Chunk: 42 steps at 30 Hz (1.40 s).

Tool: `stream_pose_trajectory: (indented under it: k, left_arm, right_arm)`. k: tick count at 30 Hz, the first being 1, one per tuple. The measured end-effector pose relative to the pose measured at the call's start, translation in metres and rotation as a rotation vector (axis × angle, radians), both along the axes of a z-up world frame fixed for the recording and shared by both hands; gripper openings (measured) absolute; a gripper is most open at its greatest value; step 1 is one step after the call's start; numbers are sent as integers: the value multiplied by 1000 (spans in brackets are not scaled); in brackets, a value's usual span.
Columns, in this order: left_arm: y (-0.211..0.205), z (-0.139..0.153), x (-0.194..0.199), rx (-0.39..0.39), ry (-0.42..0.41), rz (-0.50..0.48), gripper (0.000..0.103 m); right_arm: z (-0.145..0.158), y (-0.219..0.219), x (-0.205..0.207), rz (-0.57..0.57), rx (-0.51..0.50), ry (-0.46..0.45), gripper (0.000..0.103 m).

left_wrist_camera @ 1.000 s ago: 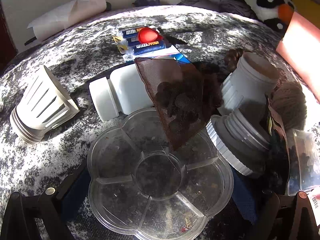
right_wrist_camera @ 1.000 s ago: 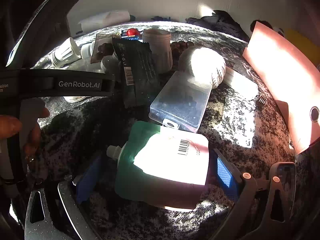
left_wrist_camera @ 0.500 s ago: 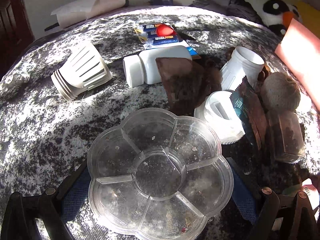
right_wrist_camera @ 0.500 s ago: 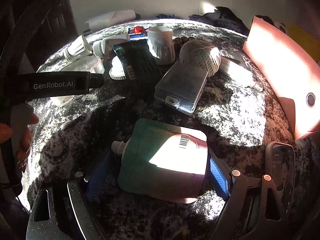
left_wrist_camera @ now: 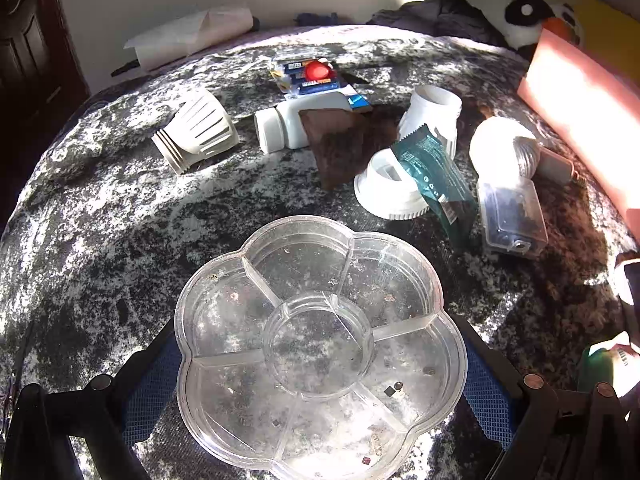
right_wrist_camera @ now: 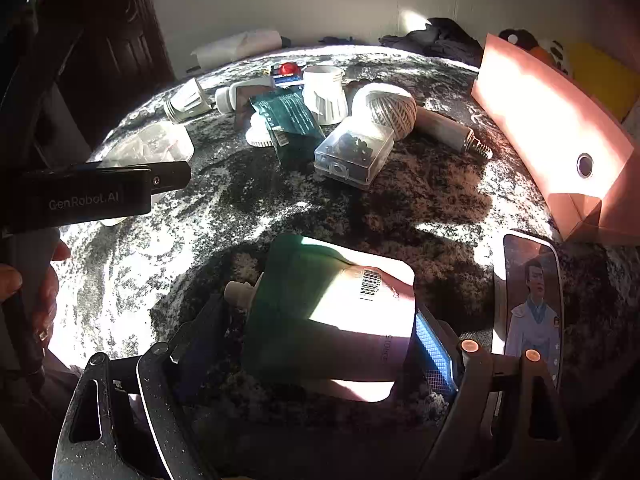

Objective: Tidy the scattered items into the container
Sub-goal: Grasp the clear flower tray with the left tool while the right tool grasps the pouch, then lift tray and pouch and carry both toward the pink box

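My left gripper (left_wrist_camera: pixel 320 364) is shut on a clear flower-shaped divided tray (left_wrist_camera: pixel 404 276) and holds it above the speckled dark cloth. My right gripper (right_wrist_camera: pixel 324 320) is shut on a green and pink spouted pouch (right_wrist_camera: pixel 332 312). Scattered ahead lie a white ribbed cup (left_wrist_camera: pixel 198 134), a white bottle (left_wrist_camera: pixel 288 124), a brown mesh bag (left_wrist_camera: pixel 340 148), a white lid (left_wrist_camera: pixel 384 192), a teal sachet (left_wrist_camera: pixel 434 176), a clear small box (left_wrist_camera: pixel 510 216) and a twine ball (left_wrist_camera: pixel 504 146). The tray also shows in the right wrist view (right_wrist_camera: pixel 148 148), behind the left gripper's body.
A pink box (right_wrist_camera: pixel 552 128) stands along the right edge. A phone (right_wrist_camera: pixel 532 308) lies beside my right gripper. A battery pack with a red cap (left_wrist_camera: pixel 310 74), a second white cup (left_wrist_camera: pixel 434 112) and a bulb-like tube (right_wrist_camera: pixel 452 132) lie farther back. A plush penguin (left_wrist_camera: pixel 536 16) sits behind.
Both grippers have pulled back and up from the pile, each with its load. The brown mesh bag, which hung over the tray, now lies on the cloth by the bottle.
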<state>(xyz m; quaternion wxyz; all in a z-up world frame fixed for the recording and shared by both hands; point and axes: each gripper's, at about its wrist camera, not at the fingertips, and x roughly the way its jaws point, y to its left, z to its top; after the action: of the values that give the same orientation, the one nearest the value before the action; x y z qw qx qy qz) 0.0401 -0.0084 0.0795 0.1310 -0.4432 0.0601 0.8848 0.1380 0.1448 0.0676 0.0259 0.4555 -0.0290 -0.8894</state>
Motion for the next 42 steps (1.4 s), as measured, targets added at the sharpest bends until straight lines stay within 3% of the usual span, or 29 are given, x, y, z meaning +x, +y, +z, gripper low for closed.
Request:
stream_pose_trajectory:
  k: [15,23,42]
  left_arm:
    - [18,53,68,-4,91,-34,101]
    - [44,84,97,-3,145,-83,101]
    - [193,123,141,37,203,-364,101]
  right_arm:
    - [44,5,65,40,8,99,88]
    - [69,33,100,-3,5,155,88]
    - [112,169,167,-282,34,230,88]
